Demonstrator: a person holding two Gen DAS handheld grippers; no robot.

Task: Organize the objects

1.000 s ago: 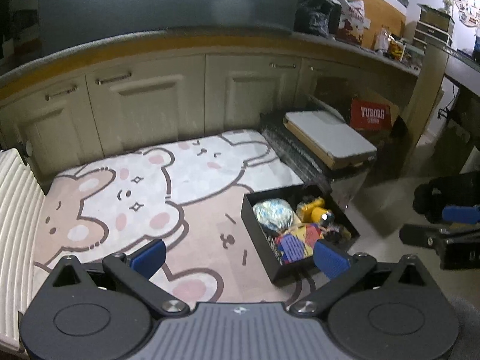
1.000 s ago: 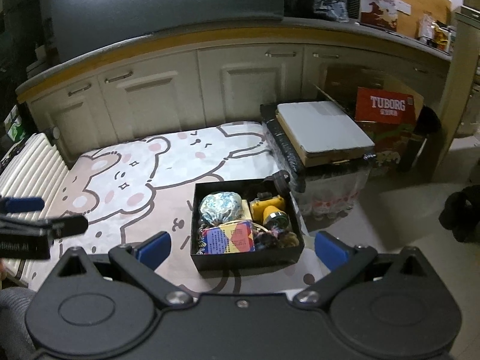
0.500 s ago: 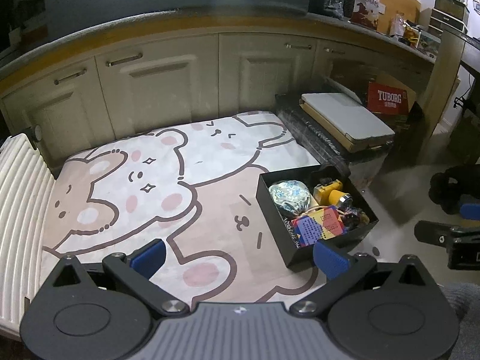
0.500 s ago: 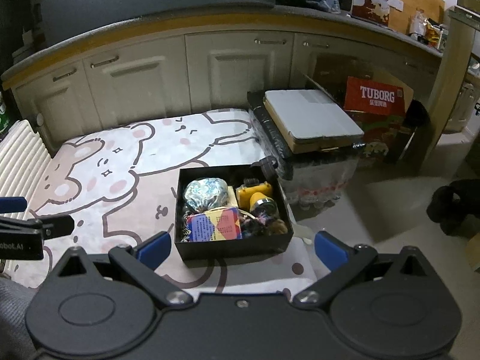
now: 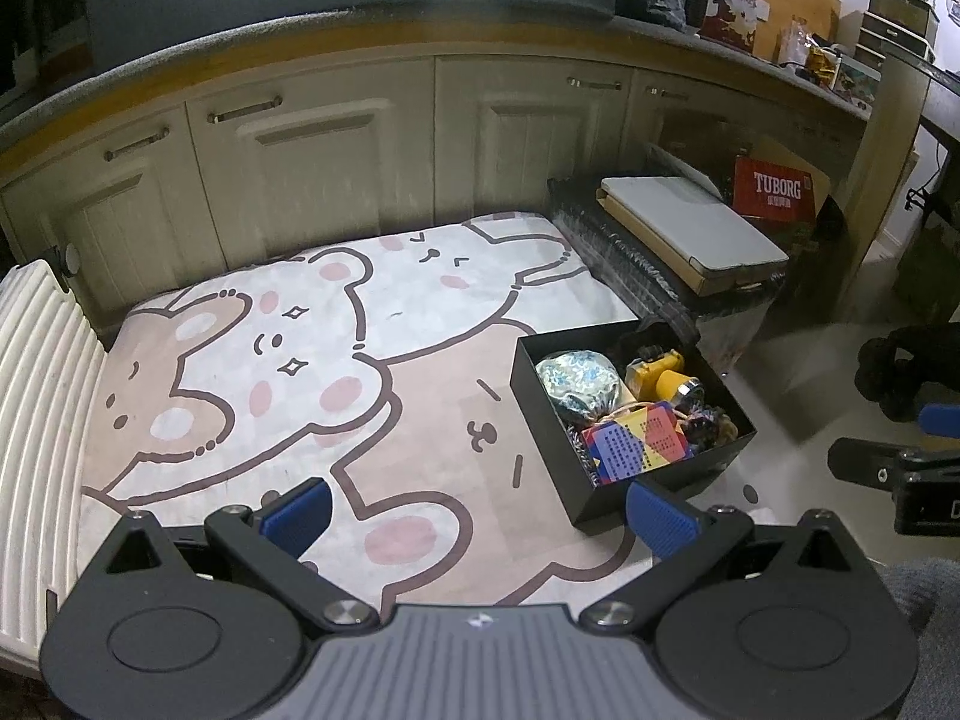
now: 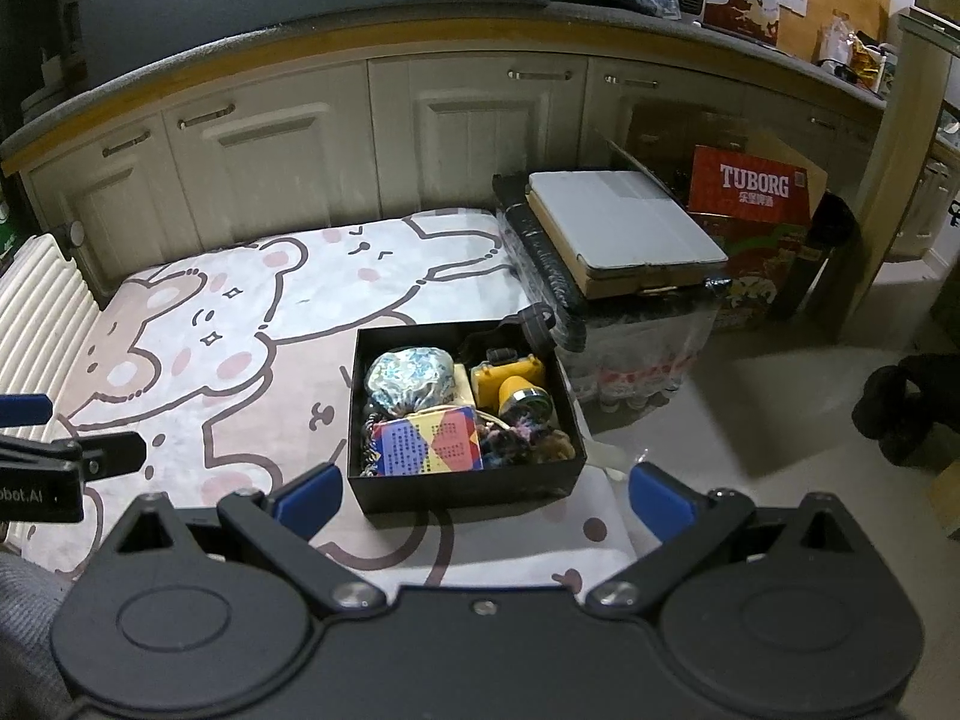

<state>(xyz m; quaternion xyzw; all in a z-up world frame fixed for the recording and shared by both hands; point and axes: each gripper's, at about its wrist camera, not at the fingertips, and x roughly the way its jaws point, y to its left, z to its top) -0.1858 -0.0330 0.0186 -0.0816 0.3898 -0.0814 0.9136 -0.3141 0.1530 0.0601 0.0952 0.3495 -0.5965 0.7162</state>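
A black open box [image 5: 543,387] [image 6: 462,489] sits on the right edge of a bear-print rug [image 5: 300,360] [image 6: 240,324]. Inside lie a blue patterned pouch [image 5: 576,378] [image 6: 414,378], a yellow toy camera [image 5: 660,375] [image 6: 510,387], a red-blue-yellow card box [image 5: 636,444] [image 6: 429,447] and tangled bits. My left gripper [image 5: 477,516] is open above the rug, left of the box. My right gripper [image 6: 483,495] hovers open just in front of the box. Each gripper shows at the edge of the other's view.
Cream cabinets [image 5: 336,156] line the back under a counter. A grey flat case [image 6: 624,228] lies on wrapped bottle packs right of the rug, with a red Tuborg carton [image 6: 756,186] behind. A white ribbed panel [image 5: 36,396] flanks the rug's left. A dark bundle [image 6: 906,408] lies on the floor.
Both grippers have drawn back and risen a little, so the box and rug look smaller and sit further left in the right wrist view. Both stay open and hold nothing.
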